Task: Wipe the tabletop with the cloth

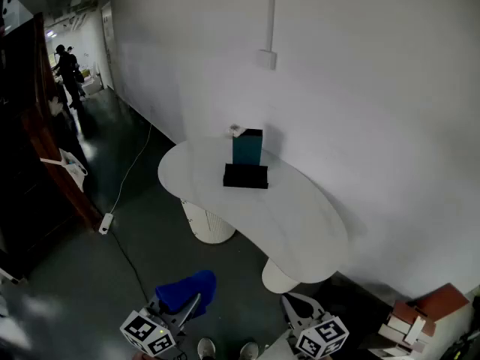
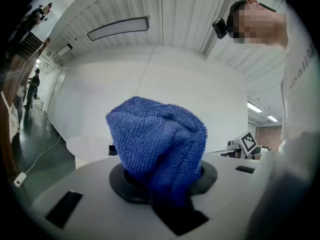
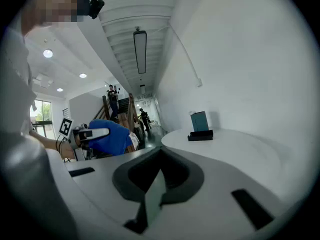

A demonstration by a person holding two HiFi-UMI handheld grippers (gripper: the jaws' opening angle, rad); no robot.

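Ahead by the wall, tabletop [image 1: 300, 216] unwiped; cloth [image 2: 157, 139] pinched in left gripper [image 2: 160, 189], right gripper [image 3: 155, 194] closed, empty.

a blue cloth [image 2: 157, 144] with a nubby, looped texture is bunched into a rounded wad. it is clamped in the jaws of the left gripper [image 1: 189, 300] and stands up out of them, held in the air well apart from the table. the tabletop [image 1: 300, 223] is white, smooth and bean-shaped, and rests level on two white round pedestals [image 1: 210, 223].
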